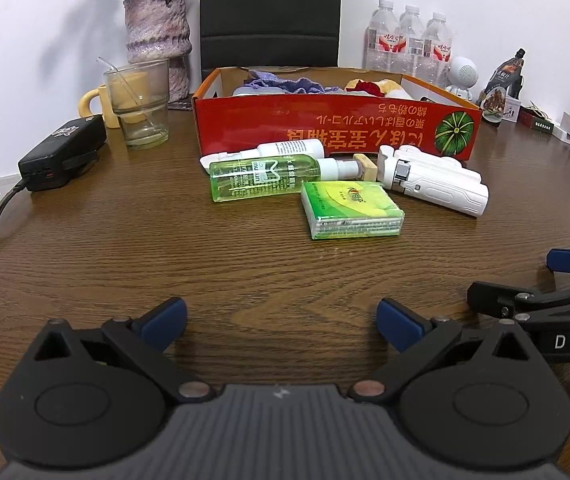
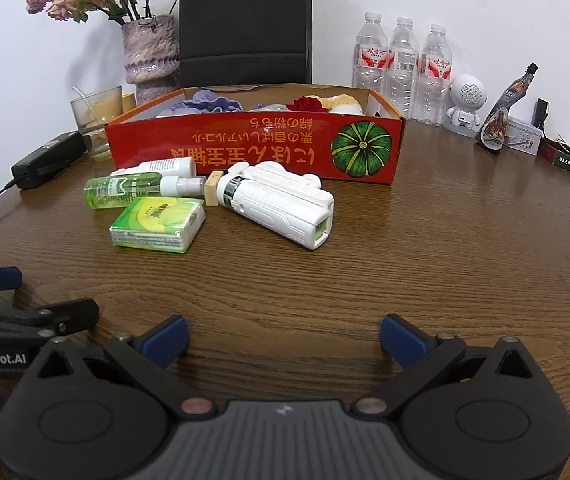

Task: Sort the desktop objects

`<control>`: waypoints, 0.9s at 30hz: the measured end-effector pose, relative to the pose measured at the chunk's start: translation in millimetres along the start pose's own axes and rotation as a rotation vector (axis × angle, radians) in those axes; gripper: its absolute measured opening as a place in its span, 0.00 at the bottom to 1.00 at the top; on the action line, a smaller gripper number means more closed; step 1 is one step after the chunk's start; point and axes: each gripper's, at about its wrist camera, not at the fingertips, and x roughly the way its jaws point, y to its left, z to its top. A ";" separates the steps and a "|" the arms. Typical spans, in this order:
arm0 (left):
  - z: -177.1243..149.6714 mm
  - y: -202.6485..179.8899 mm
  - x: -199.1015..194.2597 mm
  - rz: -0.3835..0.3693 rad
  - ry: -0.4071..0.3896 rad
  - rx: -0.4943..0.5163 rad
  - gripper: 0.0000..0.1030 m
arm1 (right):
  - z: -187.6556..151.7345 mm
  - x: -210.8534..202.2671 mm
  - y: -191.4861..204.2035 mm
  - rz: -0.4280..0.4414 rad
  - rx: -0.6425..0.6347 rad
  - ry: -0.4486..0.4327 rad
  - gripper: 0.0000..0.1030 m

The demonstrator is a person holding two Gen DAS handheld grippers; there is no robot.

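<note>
Both tongs — left (image 1: 281,320), right (image 2: 283,338) — gape wide, empty; tissue pack (image 1: 351,210) lies well ahead.

A box (image 1: 337,128) is set at the middle of the counter (image 1: 125,248), with cloths (image 1: 285,82) lying in it. Just before the box, two bottles (image 1: 263,174) are laid side by side, a folding fan (image 1: 433,180) is placed to their right, and a tissue pack (image 1: 351,210) lies nearest. Left of the box a glass (image 1: 139,104) is found, with a vase (image 1: 159,32) behind it. Water bottles (image 1: 409,40) are lined up behind the box's right end.
</note>
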 end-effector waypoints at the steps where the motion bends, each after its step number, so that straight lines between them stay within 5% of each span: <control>1: -0.1 0.0 0.0 0.000 0.000 0.000 1.00 | 0.1 -0.1 0.0 0.000 0.000 0.000 1.00; 11: 0.0 0.9 0.0 -0.005 -0.002 0.000 1.00 | 13.4 6.4 -5.9 0.006 -0.059 -0.002 1.00; 14: 5.2 1.2 3.2 -0.070 -0.023 0.080 1.00 | 20.6 10.1 -9.1 0.009 -0.090 -0.003 0.99; 19: 33.8 -9.7 11.5 -0.202 -0.166 0.363 1.00 | 41.8 22.8 -16.3 0.011 -0.158 -0.013 0.91; 24: 64.2 -14.7 42.3 -0.392 -0.132 0.462 0.94 | 78.5 64.9 -27.5 0.095 -0.198 0.017 0.84; 27: 64.4 -16.2 59.8 -0.398 -0.084 0.491 0.73 | 85.9 80.8 -32.8 0.181 -0.184 0.029 0.76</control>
